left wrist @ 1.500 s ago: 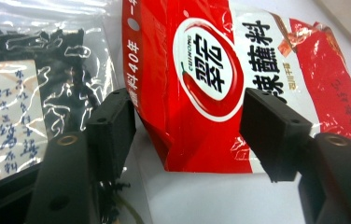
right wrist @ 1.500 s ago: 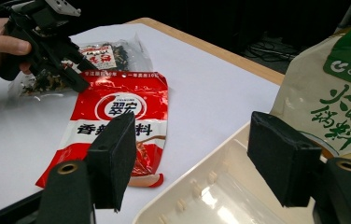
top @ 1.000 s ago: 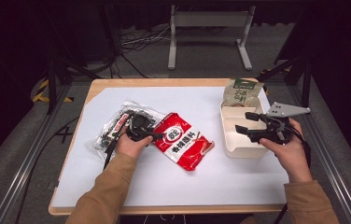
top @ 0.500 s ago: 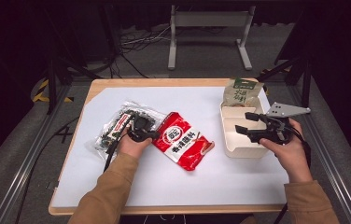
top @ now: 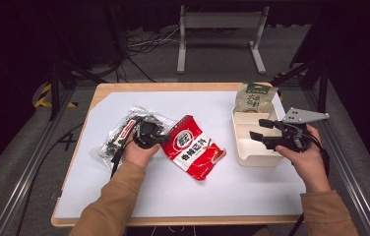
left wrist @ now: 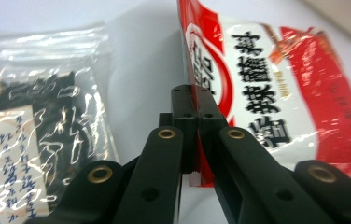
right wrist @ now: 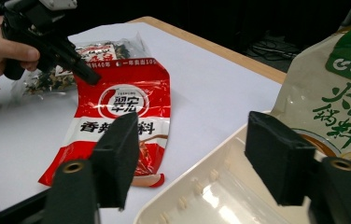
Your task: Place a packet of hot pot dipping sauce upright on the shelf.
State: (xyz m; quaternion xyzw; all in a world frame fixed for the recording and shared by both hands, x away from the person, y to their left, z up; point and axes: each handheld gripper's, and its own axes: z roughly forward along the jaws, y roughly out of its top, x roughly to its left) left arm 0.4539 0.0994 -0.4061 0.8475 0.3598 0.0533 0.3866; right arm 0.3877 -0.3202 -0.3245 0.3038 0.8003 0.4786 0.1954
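A red seasoning packet point(top: 193, 147) lies mid-table. My left gripper point(top: 166, 139) is shut on its left edge; in the left gripper view the jaws point(left wrist: 193, 93) pinch the red packet point(left wrist: 267, 93) together. My right gripper point(top: 257, 128) hovers over the near end of a cream divided container point(top: 239, 147). Its jaws have just been closing and still stand apart point(right wrist: 192, 135), with the container's corner point(right wrist: 211, 196) below the gap and no pad touching it. The right gripper view also has the red packet point(right wrist: 122, 102) and the left gripper point(right wrist: 87, 74) farther off.
A clear bag of dark dried bits point(top: 124, 130) lies under my left hand, beside the red packet. A tan and green pouch point(top: 254, 98) leans at the far end of the container. White sheet covers the table; wooden edges ring it.
The left jaws have closed onto the red packet's edge, and the left hand shifted slightly. The right jaws have narrowed a little; that hand has kept its place.
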